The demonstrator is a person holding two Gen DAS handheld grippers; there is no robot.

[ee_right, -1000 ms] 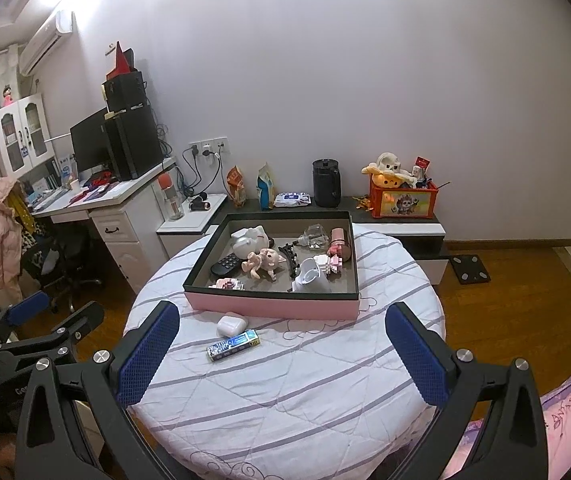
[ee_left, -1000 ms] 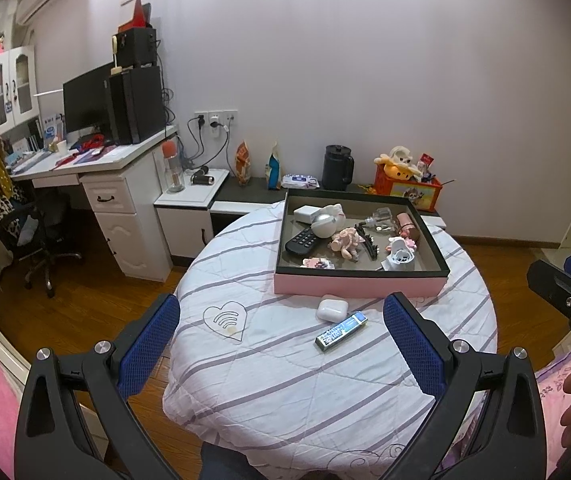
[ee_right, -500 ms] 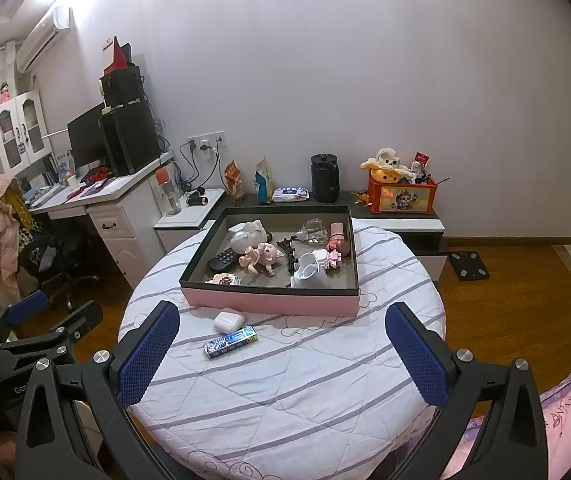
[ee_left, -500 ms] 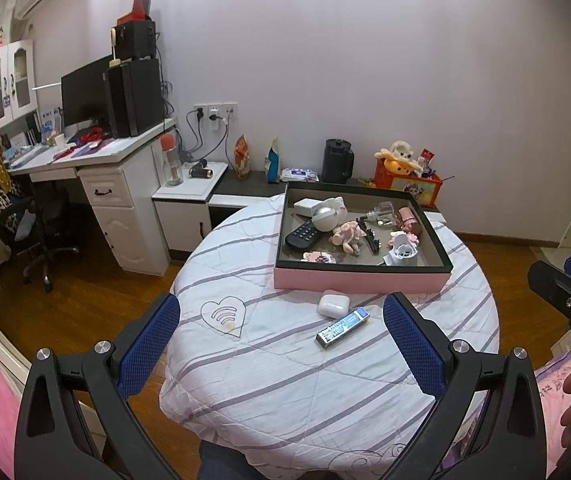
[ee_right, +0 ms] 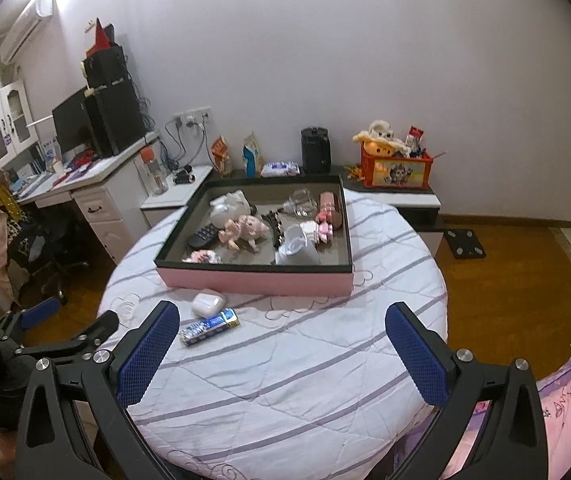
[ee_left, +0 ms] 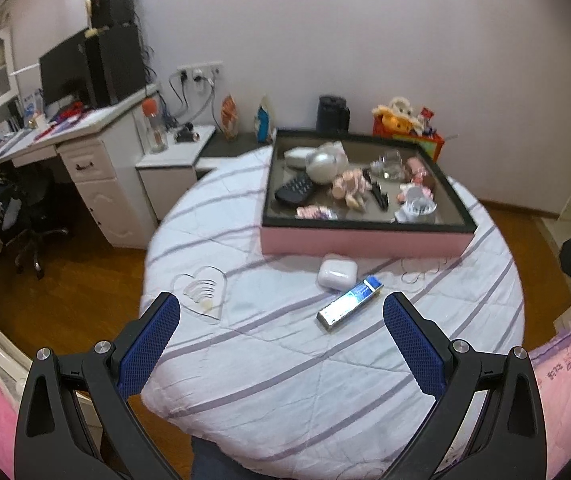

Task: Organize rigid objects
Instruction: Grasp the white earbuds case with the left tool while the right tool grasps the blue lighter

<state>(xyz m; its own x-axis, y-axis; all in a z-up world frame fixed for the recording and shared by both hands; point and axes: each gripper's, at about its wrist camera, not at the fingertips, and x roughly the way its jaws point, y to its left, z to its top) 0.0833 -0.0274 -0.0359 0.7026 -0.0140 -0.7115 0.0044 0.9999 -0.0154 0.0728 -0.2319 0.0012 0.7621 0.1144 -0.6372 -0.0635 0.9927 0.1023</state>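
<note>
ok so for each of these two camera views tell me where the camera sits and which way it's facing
Left wrist: sits on the left gripper, looking forward and down over the round table at the pink tray; its blue-padded fingers show, open.
Right wrist: sits on the right gripper, facing the same table from further right; its fingers show, open, with the left gripper at lower left.
Shared: tray, white case, blue pack.
</note>
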